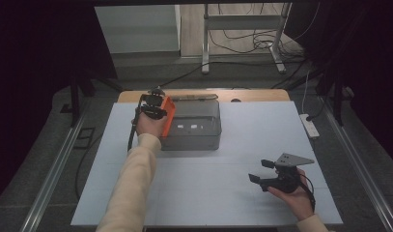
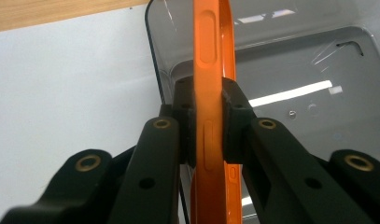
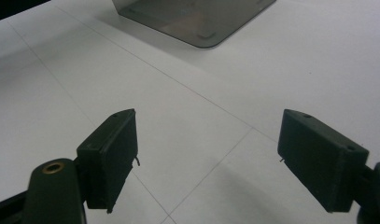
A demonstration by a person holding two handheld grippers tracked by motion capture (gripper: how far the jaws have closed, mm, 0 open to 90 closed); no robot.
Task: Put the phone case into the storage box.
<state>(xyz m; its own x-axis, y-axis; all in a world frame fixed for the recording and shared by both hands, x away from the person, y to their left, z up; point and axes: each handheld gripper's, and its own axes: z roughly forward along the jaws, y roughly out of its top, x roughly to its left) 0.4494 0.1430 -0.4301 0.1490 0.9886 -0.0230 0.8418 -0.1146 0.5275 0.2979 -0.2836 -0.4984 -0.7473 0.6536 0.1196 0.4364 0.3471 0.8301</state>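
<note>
The left gripper [image 2: 208,121] pinches an orange phone case [image 2: 211,70] edge-on over the grey bin [image 1: 194,126]. The right gripper [image 3: 206,158], fingers spread, hovers above bare table [image 1: 223,174], well apart from the bin.

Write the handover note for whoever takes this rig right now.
Left gripper: jaws shut on the orange phone case, held edge-up over the left end of the clear bin.
Right gripper: jaws open, empty, resting low over the white table at the near right, away from the bin.
Done: case picked up and brought above the bin.
Left: probably lower the case into the bin and release; the bin's floor looks bare.
</note>
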